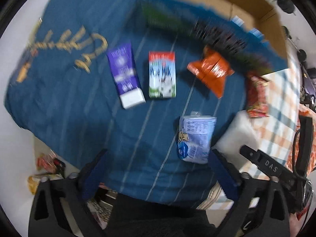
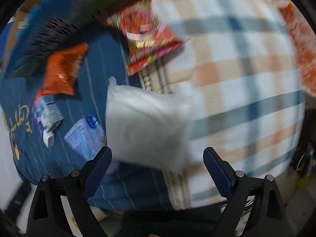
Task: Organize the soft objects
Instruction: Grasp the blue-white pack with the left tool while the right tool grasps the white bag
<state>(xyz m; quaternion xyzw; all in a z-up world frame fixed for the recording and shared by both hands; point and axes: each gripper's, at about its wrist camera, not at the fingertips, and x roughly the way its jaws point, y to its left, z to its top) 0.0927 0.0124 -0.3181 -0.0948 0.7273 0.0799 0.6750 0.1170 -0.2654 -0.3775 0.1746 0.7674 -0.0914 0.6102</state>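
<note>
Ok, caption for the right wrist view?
Open right gripper faces a white soft pack straddling blue cloth and plaid cloth.

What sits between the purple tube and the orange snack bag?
A milk carton, lying flat on the blue cloth between purple tube and orange snack bag; left wrist view.

Both fisheye views are showing even, moderately dim indoor light with no strong glare. Motion blur is smearing both pictures, most heavily toward the upper rim, where the cardboard box is streaking. The milk carton print is staying partly legible. In the right wrist view the white pouch and checked cloth are appearing soft, possibly out of focus. Barrel distortion is bending the edges; black vignetting is ringing each frame.
</note>
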